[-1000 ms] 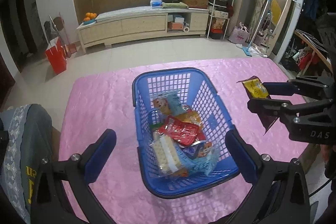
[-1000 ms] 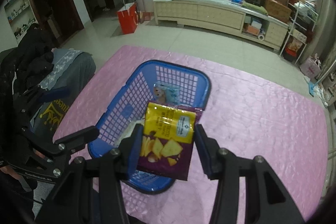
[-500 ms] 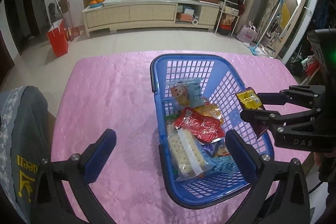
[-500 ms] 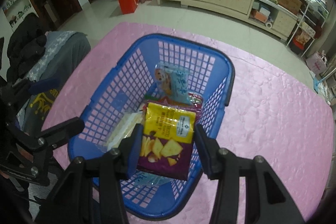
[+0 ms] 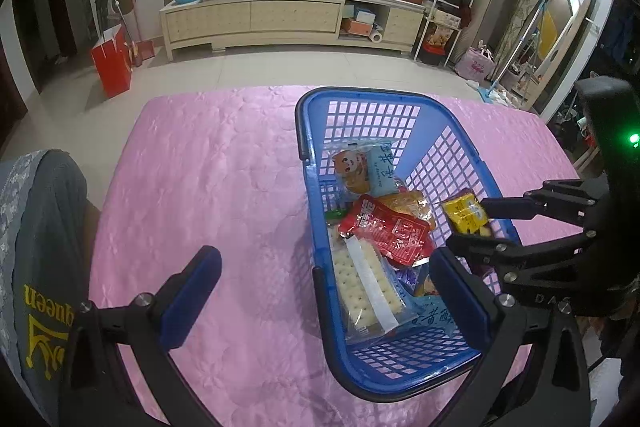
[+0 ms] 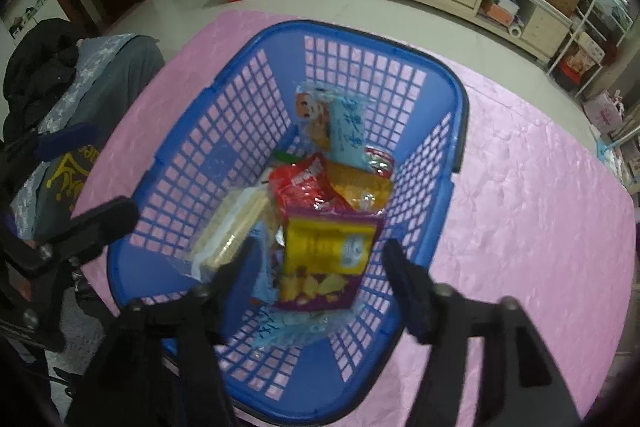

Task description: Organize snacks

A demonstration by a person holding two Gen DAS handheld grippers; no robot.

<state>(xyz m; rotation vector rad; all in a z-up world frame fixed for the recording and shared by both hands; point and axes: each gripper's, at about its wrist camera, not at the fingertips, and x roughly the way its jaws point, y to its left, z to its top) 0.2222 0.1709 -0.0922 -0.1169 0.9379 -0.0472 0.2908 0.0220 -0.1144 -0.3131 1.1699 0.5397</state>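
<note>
One yellow-and-purple chip packet (image 6: pixel 326 265) stands between the two fingers of the right tool (image 6: pixel 320 267), inside the blue basket (image 6: pixel 352 39). The jaws of this tool have just been opening; in the right wrist view both pads stand clear of the packet's edges, so the packet is no longer gripped. Its lower end rests among the other snacks. In the left wrist view the same packet (image 5: pixel 466 213) appears near the basket's right wall (image 5: pixel 452 163).

Beneath and beside the packet lie a red sachet (image 5: pixel 386 229), a clear-wrapped cracker pack (image 5: pixel 366 289), an orange-yellow packet (image 5: pixel 408 203) and a light-blue packet with a cartoon figure (image 5: pixel 364 169), the last nearest the far wall of the basket. A further pale-blue wrapper (image 6: pixel 296 327) lies at the near end.

The basket stands on a worktop covered with a pink cloth (image 5: pixel 208 163).

The left tool (image 5: pixel 324 297) has its jaws wide and holds nothing. Its left finger (image 5: pixel 192 291) hangs over the bare cloth; its right finger hangs over the basket's near right corner.

A grey garment with yellow lettering (image 5: pixel 36 267) lies at the worktop's left edge.
</note>
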